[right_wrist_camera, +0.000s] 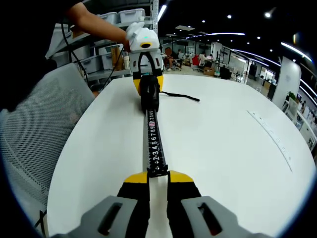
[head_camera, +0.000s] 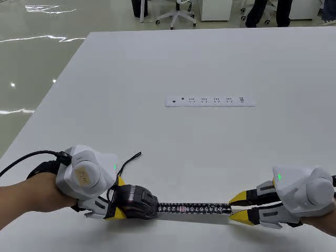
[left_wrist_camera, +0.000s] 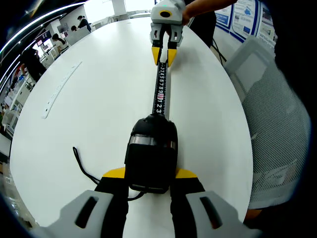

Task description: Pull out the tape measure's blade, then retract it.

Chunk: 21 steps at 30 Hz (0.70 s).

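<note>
Blade [head_camera: 194, 209] stretched along the table's [head_camera: 210, 68] near edge.
Left hand-held gripper [head_camera: 118, 197] clamps the tape measure [head_camera: 137, 202], right hand-held gripper [head_camera: 237, 207] pinches the blade tip; open room beyond.

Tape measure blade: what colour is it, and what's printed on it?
The blade is black with white numerals; this is clearest in the right gripper view.

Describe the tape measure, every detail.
The tape measure has a black, plastic-looking case that lies on the white table, clamped by the left gripper. Its black blade with white numerals is partly drawn out and straight, its end pinched by the right gripper. A black strap trails from the case.
</note>
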Motion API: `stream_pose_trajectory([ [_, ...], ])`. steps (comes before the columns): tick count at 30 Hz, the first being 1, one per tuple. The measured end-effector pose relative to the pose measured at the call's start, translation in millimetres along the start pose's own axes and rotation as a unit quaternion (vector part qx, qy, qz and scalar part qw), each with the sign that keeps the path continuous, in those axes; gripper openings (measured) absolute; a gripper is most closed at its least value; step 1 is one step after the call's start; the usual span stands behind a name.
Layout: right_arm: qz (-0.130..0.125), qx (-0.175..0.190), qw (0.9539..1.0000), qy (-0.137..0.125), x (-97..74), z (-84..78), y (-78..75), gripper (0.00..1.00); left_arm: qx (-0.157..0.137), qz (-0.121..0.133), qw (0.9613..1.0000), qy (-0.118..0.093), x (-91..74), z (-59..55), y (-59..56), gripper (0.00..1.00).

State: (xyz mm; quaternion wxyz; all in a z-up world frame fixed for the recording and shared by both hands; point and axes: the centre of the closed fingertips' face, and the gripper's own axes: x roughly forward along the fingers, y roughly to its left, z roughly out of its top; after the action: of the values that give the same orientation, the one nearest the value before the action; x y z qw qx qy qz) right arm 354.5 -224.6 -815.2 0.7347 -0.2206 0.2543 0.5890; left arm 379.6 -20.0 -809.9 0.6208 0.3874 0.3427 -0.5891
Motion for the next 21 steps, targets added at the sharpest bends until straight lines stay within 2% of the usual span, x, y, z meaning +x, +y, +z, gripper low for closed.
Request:
stream_pose_trajectory([
  [21,-0.001,0.006,1.0,0.003,-7.0,-8.9,-1.0,0.1,-0.002,0.0,1.0,0.001,0.2,0.5,-0.3,0.27],
])
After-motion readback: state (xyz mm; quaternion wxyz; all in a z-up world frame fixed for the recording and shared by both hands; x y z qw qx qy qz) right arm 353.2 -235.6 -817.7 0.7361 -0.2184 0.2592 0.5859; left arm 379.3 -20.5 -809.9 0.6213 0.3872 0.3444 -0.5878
